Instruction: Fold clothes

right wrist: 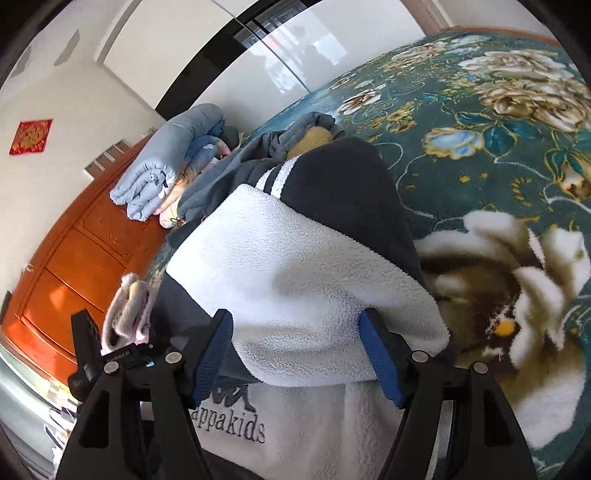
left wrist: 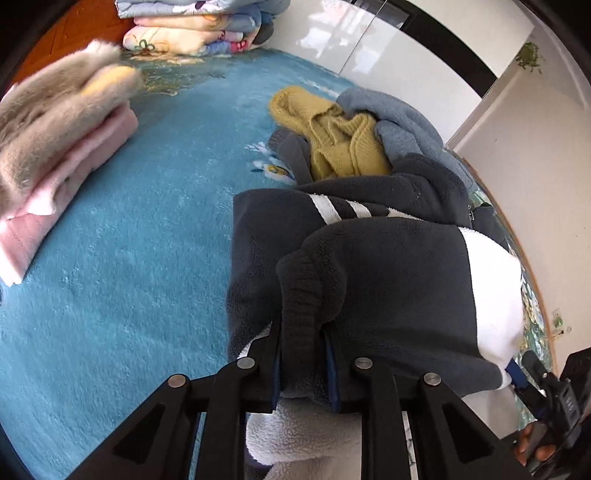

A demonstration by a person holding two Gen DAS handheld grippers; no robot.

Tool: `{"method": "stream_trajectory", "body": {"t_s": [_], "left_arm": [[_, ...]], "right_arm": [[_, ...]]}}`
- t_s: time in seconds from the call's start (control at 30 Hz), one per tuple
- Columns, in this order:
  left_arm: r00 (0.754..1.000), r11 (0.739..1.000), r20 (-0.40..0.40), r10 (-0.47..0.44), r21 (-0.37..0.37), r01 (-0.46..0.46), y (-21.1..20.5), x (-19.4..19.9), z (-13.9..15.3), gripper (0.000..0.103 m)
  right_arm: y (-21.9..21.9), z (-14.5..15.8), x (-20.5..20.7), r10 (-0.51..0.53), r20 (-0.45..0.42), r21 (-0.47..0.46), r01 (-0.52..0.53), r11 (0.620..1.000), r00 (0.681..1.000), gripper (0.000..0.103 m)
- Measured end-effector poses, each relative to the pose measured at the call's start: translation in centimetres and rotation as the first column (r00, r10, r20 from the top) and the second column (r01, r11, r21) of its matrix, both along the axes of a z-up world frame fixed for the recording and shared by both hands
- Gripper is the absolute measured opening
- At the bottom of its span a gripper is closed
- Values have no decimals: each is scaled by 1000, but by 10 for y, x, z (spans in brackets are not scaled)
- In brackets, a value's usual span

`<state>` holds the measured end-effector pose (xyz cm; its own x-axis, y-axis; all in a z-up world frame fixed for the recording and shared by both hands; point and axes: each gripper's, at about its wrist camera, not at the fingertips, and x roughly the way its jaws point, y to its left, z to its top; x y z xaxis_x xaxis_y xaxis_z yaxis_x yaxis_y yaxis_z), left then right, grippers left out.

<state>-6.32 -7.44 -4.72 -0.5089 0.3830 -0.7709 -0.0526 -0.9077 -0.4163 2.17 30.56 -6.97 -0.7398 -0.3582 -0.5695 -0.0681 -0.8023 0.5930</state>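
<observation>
A fleece jacket (left wrist: 388, 280), dark grey with white panels and two white stripes (left wrist: 340, 208) near one shoulder, lies partly folded on a blue floral blanket (left wrist: 129, 221) that covers the bed. Its nap is thick and pebbled; grey stitched lettering, partly hidden, shows on the white front in the right wrist view. A ribbed dark cuff (left wrist: 299, 310) hangs between the fingers of the left gripper (left wrist: 301, 365), whose jaws stand nearly together and pinch that cuff. The right gripper (right wrist: 297, 358) straddles a folded white panel (right wrist: 295, 280); its blue pads (right wrist: 380, 362) stand wide apart at either edge of the panel, and whether they press on the cloth cannot be told. Behind the jacket lies an unsorted heap: a mustard knit (left wrist: 332, 136), a light blue fleece (left wrist: 402, 122) and further dark grey cloth. To the left of the jacket, well apart from it, sits a folded pile (left wrist: 55, 147) with a tan fluffy piece on a pink one. Folded quilts (left wrist: 192, 26) are stacked at the far end of the bed, by an orange wooden headboard (right wrist: 74, 251). A white wall (right wrist: 74, 96) bears a red square ornament (right wrist: 30, 136).
</observation>
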Motion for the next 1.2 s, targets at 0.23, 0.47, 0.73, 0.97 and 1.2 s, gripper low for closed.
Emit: {"method": "stream_trajectory", "body": {"t_s": [0.23,0.47,0.73,0.97,1.2], "left_arm": [[998,991,-38,-54,117,58,-51,68,18,59],[999,986,22,-39,166,35,-109,150,-14,59],[993,974,26,-113,199,106,-99,188,-27,60],[985,961,22,-171,225,162,-79,200,-27,60],[985,959,17,-171,233,163,-84,211,-23,60]], "right_arm": [[-1,32,55,-21,-49,14,22,1000,999,72],[3,29,124,-31,19,48,30,998,999,72],[23,-19,207,-74,117,-142,90,986,990,70],[-17,-19,213,3,167,-5,-2,1000,986,46],[-24,-8,228,-22,119,-17,24,1000,993,11]]}}
